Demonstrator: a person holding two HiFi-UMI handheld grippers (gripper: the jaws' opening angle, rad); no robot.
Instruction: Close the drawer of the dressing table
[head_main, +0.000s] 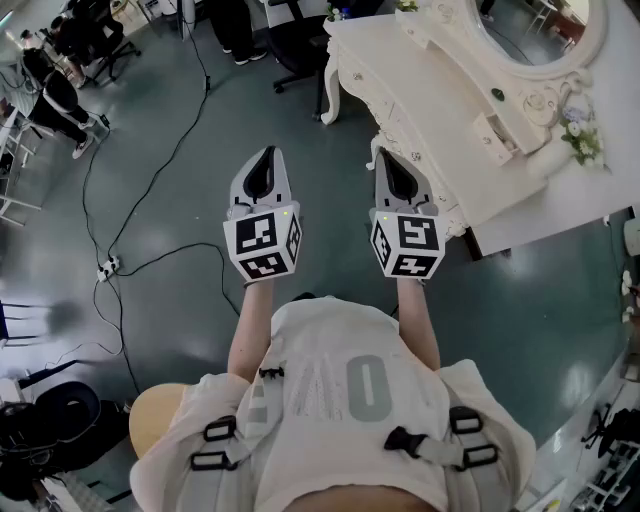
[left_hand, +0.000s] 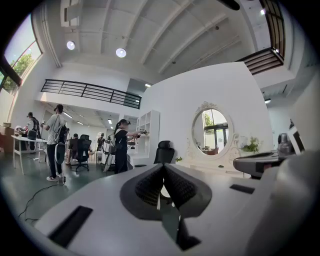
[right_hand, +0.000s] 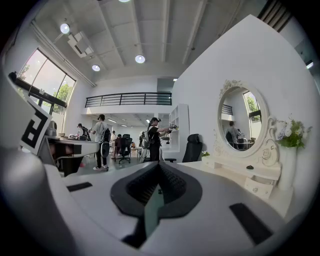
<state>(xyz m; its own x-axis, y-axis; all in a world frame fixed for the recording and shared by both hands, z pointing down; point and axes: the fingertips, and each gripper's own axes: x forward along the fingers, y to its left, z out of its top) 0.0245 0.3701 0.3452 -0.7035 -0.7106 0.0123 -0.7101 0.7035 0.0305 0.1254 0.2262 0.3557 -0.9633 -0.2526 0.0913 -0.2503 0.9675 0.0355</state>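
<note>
The white dressing table (head_main: 420, 70) with its oval mirror (head_main: 540, 30) stands at the upper right of the head view. A small drawer (head_main: 497, 137) on its top, beside the mirror, sticks out a little; the right gripper view shows this drawer (right_hand: 259, 186) at the right. My right gripper (head_main: 383, 152) is held level just left of the table's carved front edge, shut and empty, short of the drawer. My left gripper (head_main: 265, 150) hangs beside it over the floor, also shut and empty. Both gripper views show the jaws met at the tip, left (left_hand: 163, 166) and right (right_hand: 159, 165).
A black office chair (head_main: 300, 40) stands at the table's far end. Cables (head_main: 150, 180) run across the grey floor to the left. People (head_main: 60, 90) work at desks at the far left. A flower vase (head_main: 582, 140) sits on the table's right end.
</note>
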